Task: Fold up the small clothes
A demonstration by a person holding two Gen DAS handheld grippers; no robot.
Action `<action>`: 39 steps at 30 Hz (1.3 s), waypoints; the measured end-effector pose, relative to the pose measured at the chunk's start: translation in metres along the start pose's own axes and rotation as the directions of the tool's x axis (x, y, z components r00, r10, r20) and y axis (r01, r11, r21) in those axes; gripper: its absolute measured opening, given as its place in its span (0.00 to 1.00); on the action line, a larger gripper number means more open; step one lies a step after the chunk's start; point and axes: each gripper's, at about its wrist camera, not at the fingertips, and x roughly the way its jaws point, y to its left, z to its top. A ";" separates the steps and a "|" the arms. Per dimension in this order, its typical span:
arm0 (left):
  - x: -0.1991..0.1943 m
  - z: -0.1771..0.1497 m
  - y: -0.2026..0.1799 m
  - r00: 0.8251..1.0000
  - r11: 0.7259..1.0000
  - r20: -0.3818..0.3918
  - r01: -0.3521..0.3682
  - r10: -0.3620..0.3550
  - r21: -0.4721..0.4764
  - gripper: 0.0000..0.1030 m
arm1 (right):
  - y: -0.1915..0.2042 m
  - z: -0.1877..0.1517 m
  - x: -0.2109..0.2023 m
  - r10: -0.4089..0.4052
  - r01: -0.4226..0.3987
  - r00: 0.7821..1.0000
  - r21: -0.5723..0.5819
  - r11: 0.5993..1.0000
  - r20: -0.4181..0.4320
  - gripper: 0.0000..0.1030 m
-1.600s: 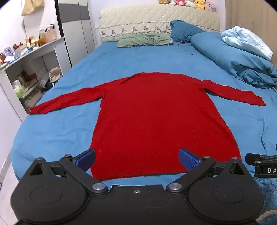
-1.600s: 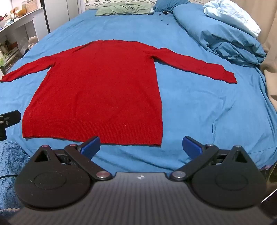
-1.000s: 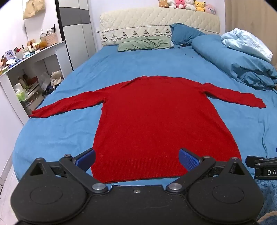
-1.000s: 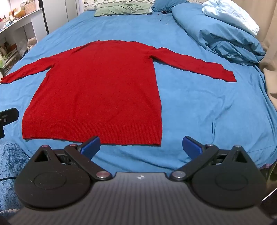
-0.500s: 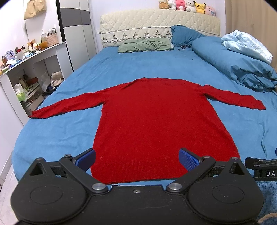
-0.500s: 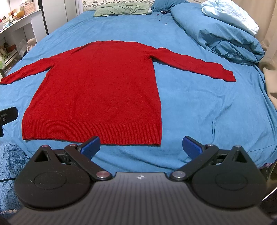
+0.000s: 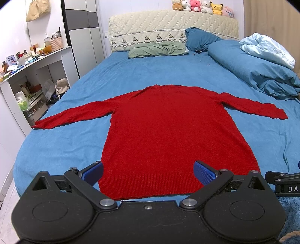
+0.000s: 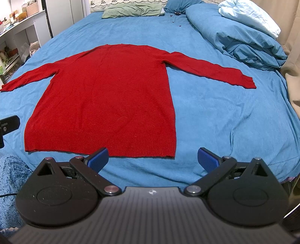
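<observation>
A red long-sleeved sweater (image 7: 168,131) (image 8: 106,93) lies flat on the blue bed sheet, hem toward me, both sleeves spread outward. My left gripper (image 7: 148,173) hovers open just short of the hem, its blue pads (image 7: 92,172) wide apart with nothing between them. Off the hem's right corner, my right gripper (image 8: 152,158) is open too and holds nothing. The left sleeve cuff (image 7: 40,124) reaches the bed's left edge; the right cuff (image 8: 247,83) lies near the rolled duvet.
A rolled blue duvet (image 7: 258,73) with a pale blue blanket (image 8: 249,17) lines the bed's right side. Green and blue pillows (image 7: 157,50) lie by the headboard, plush toys on top. White shelving (image 7: 28,78) stands left of the bed. A fuzzy blue cloth (image 8: 11,174) sits near me.
The left wrist view has tilted up slightly over the last 1.6 s, so the sweater sits lower in frame. The right view is nearly unchanged. Both grippers stay open and the sweater has not moved.
</observation>
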 end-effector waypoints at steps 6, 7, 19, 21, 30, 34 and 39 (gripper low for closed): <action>0.000 0.000 0.000 1.000 1.000 0.001 0.000 0.000 -0.001 1.00 | 0.001 0.000 0.000 0.000 0.000 1.000 0.000 1.000 0.001 1.00; 0.000 0.000 0.000 1.000 1.000 0.001 0.001 -0.001 -0.001 1.00 | 0.001 0.000 0.000 0.000 0.000 1.000 0.000 1.000 0.001 1.00; 0.000 0.000 0.000 1.000 1.000 0.001 0.001 -0.001 -0.001 1.00 | 0.000 0.000 0.000 0.001 -0.001 1.000 0.000 1.000 0.003 1.00; -0.001 0.001 0.000 1.000 1.000 0.001 0.000 0.000 -0.002 1.00 | 0.000 0.000 0.000 0.001 -0.001 1.000 0.000 1.000 0.003 1.00; -0.002 0.001 0.001 1.000 1.000 0.002 -0.002 0.002 -0.003 1.00 | 0.001 0.000 0.000 0.003 -0.003 1.000 0.000 1.000 0.003 1.00; -0.002 0.001 0.001 1.000 1.000 0.002 -0.003 0.003 -0.003 1.00 | 0.001 0.000 0.000 0.002 -0.002 1.000 -0.001 1.000 0.004 1.00; -0.002 0.001 0.002 1.000 1.000 0.002 -0.004 0.004 -0.004 1.00 | 0.001 0.000 0.000 0.003 -0.003 1.000 0.000 1.000 0.004 1.00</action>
